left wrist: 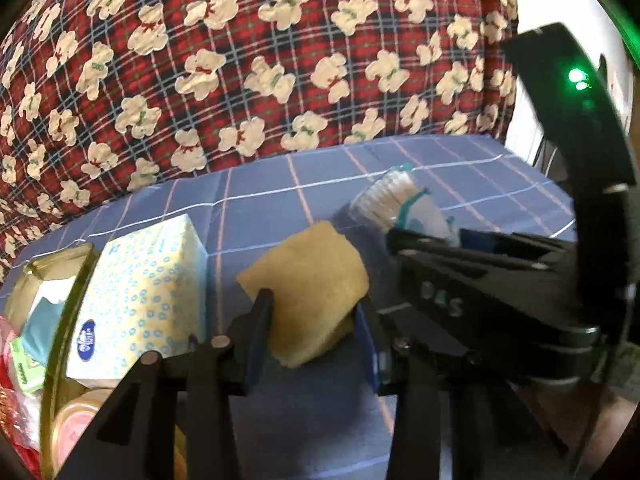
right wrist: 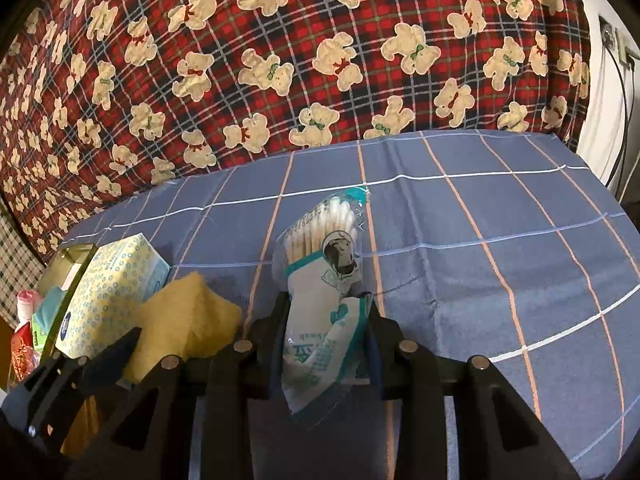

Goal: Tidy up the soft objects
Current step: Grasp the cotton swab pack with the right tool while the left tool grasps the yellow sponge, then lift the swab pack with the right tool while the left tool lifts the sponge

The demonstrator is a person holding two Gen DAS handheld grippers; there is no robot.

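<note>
Your left gripper (left wrist: 316, 320) has its fingers clamped on the yellow sponge (left wrist: 308, 280), low centre of frame beside the tissue pack (left wrist: 148, 292). Your right gripper (right wrist: 326, 328) pinches the cotton swab bag (right wrist: 324, 288) over the blue checked surface (right wrist: 500, 240).

Yellow sponge (left wrist: 308, 280): matt, porous, rough-faced foam. Cotton swab pack (right wrist: 324, 292): clear glossy plastic film, crinkled, printed paper-like label; white fluffy tips inside. Tissue pack (left wrist: 144, 300): soft plastic wrap, slight sheen. Blue checked cloth (right wrist: 500, 260): matt woven fabric, creased. Bear-print plaid fabric (left wrist: 240, 60): matt cloth. Grippers' fingers (right wrist: 280, 320): black plastic, semi-gloss; metal pins.
</note>
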